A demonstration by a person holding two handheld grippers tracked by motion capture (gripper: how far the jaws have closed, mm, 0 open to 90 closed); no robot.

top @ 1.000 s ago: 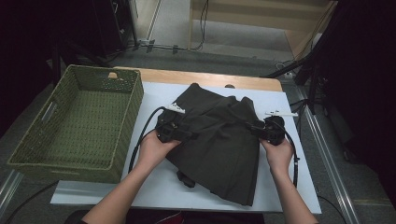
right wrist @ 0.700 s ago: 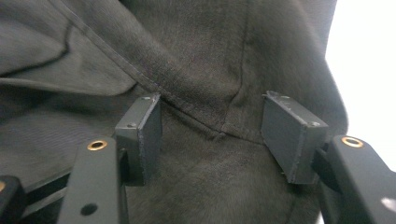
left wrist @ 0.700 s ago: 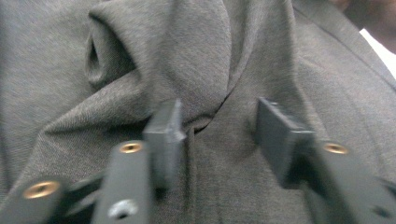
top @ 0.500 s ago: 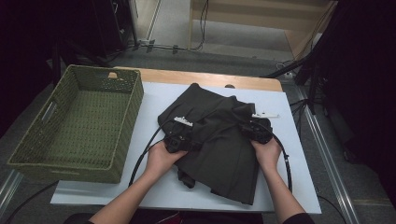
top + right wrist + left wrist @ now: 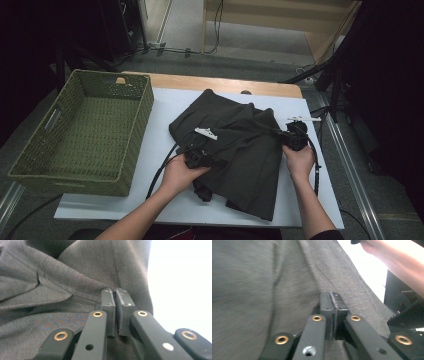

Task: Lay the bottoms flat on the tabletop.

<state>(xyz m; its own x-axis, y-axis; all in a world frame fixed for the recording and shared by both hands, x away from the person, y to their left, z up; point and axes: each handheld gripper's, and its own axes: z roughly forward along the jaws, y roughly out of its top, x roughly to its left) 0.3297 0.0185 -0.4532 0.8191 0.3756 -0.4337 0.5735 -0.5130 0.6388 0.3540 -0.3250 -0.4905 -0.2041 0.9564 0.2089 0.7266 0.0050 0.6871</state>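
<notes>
**Thin pinches on a folded garment: slip risk on both sides**

Left gripper (image 5: pixel 333 315): jaws together, having just closed, pinching a fold of the dark grey woven cloth garment (image 5: pixel 235 150). Right gripper (image 5: pixel 117 312): jaws likewise just closed, clamped on the garment's right edge. The garment lies mid-table on the white table sheet (image 5: pixel 165 107), right of the green woven basket (image 5: pixel 80 132).

Risk: either shallow bite may slip under pull, or seize one layer only, spoiling the fold.

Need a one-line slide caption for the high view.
Both grippers pinch a dark garment beside a green basket.
</notes>
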